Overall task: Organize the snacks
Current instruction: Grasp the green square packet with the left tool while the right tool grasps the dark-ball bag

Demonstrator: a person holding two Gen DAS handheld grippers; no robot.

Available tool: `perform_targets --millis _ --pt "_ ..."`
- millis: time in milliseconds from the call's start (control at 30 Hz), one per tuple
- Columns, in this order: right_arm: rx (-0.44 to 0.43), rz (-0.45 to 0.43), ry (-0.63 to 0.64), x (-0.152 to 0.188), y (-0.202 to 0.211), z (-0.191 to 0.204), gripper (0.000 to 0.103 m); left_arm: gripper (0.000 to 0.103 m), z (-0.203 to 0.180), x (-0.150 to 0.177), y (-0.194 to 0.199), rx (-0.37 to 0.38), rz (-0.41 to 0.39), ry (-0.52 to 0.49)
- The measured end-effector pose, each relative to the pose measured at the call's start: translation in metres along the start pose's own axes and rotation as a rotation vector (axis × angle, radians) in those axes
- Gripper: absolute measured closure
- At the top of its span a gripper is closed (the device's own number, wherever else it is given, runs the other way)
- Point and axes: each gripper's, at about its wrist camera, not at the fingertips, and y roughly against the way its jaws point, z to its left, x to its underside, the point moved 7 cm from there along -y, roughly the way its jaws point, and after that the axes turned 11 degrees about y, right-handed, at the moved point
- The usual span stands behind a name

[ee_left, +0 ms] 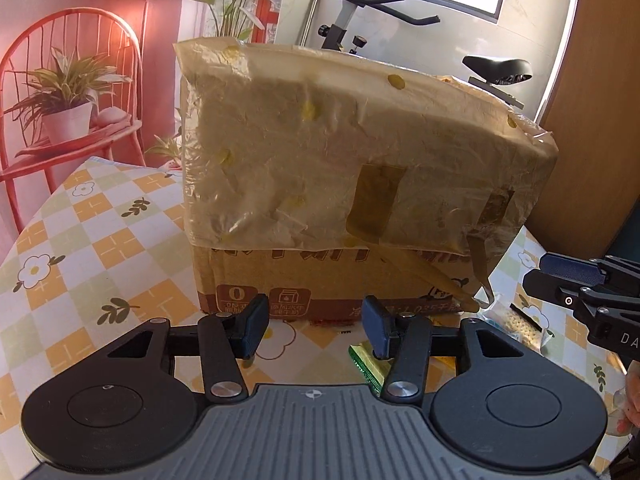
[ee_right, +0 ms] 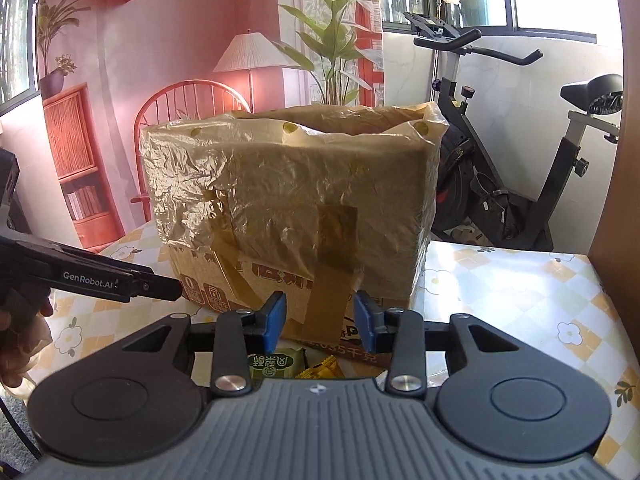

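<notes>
A cardboard box (ee_left: 332, 280) lined with a thin yellowish plastic bag (ee_left: 340, 148) stands on the checked tablecloth (ee_left: 100, 248). My left gripper (ee_left: 316, 326) is open just in front of the box, nothing between its fingers. A green snack packet (ee_left: 366, 364) lies under its right finger. In the right wrist view the same box (ee_right: 280, 280) and bag (ee_right: 288, 184) stand ahead, the box top open. My right gripper (ee_right: 320, 318) is open with nothing held. A green snack packet (ee_right: 274, 364) and an orange one (ee_right: 322, 368) lie below it.
An exercise bike (ee_right: 500, 160) stands behind the table by the window. A wooden panel (ee_right: 624, 240) rises at the right. The other gripper's body (ee_right: 92, 276) reaches in from the left, a hand (ee_right: 20, 344) beneath it. More wrapped snacks (ee_left: 516, 320) lie right of the box.
</notes>
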Motion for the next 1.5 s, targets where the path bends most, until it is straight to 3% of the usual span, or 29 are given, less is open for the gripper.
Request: perform_targets --millis 267,600,667,833,933,1100,1167,1233,1500 --pt "0.038 0.09 -0.106 0.033 -0.008 -0.031 0.064 0.049 0.0 0.035 -0.034 0.013 0.113 0.008" --pt "0.085 0.196 -0.087 0.078 -0.022 -0.056 0.063 0.049 -0.016 0.036 -0.053 0.054 0.128 -0.03" --pt "0.069 0.201 -0.075 0.083 -0.023 -0.057 0.061 0.049 -0.018 0.038 -0.058 0.049 0.141 -0.042" --pt "-0.023 0.216 0.035 0.086 -0.035 -0.045 0.039 0.049 -0.024 0.043 -0.066 0.057 0.16 -0.071" --pt "-0.065 0.241 0.096 0.088 -0.046 -0.036 0.032 0.049 -0.028 0.043 -0.069 0.067 0.162 -0.082" --pt "-0.076 0.279 0.116 0.095 -0.062 -0.034 0.034 0.049 -0.038 0.047 -0.076 0.093 0.178 -0.117" --pt "-0.076 0.288 0.098 0.099 -0.067 -0.033 0.045 0.049 -0.041 0.047 -0.078 0.102 0.179 -0.13" --pt "-0.062 0.26 0.069 0.102 -0.065 -0.033 0.05 0.049 -0.046 0.046 -0.082 0.113 0.178 -0.14" --pt "-0.003 0.169 -0.001 0.109 -0.054 -0.034 0.052 0.048 -0.07 0.044 -0.105 0.147 0.186 -0.235"
